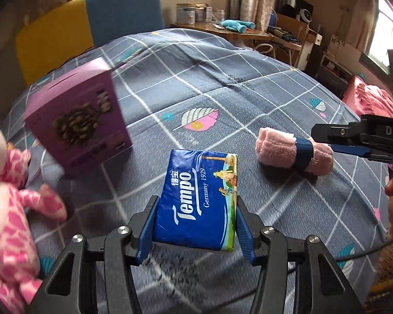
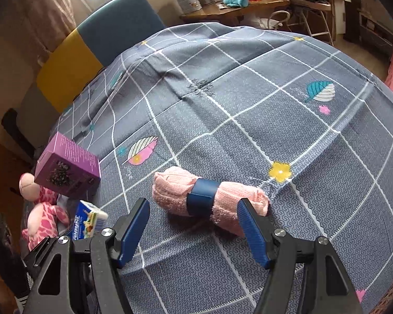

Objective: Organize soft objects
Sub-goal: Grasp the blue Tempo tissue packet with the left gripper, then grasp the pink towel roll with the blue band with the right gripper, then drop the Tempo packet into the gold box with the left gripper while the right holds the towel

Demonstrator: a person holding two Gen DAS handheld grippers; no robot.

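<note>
A blue Tempo tissue pack point(image 1: 201, 178) sits between the blue pads of my left gripper point(image 1: 196, 204), which is shut on it; the pack is tilted and casts a shadow on the bedspread. In the right wrist view the same pack point(image 2: 89, 221) shows at lower left. A rolled pink towel point(image 2: 170, 188) with a blue band lies on the bedspread. My right gripper point(image 2: 194, 204) stands open just in front of it, its right fingertip over the towel's right end. From the left wrist view the towel point(image 1: 275, 146) and right gripper point(image 1: 325, 140) are at the right.
A purple box point(image 1: 78, 120) stands at the left, with a pink spotted plush toy point(image 1: 10, 222) beside it. The grey checked bedspread point(image 1: 222, 78) stretches back to a yellow and blue headboard point(image 1: 91, 26). A wooden table point(image 1: 222, 30) with tins stands behind.
</note>
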